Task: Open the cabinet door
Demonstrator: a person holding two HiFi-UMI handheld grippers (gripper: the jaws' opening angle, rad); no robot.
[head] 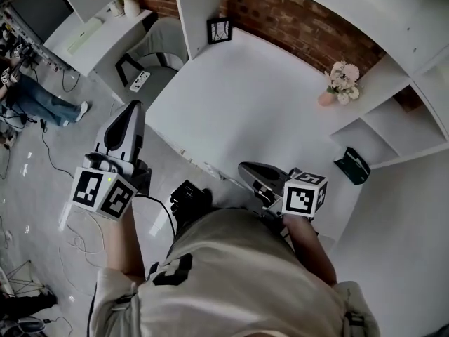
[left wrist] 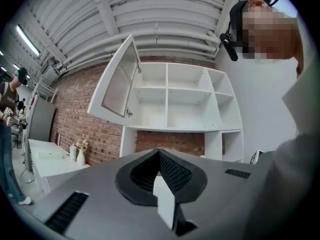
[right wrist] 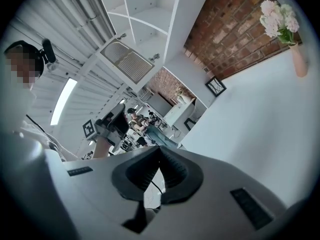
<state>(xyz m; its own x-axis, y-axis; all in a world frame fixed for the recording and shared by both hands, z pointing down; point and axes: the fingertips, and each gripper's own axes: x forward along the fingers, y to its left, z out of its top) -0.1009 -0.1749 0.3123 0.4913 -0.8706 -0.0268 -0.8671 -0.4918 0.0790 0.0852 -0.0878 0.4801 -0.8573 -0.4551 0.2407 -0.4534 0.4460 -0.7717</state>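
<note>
Holds the left gripper (left wrist: 159,151) with jaws pressed together, nothing between; same at the right gripper (right wrist: 160,148). Shows the cabinet door (left wrist: 120,79) swung open, above-left of the left jaws, well apart.

A flower vase (head: 342,84) and a picture frame (head: 219,30) stand on the white table (head: 238,118).

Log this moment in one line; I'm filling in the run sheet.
cabinet door: open | left gripper: shut, empty | right gripper: shut, empty
</note>
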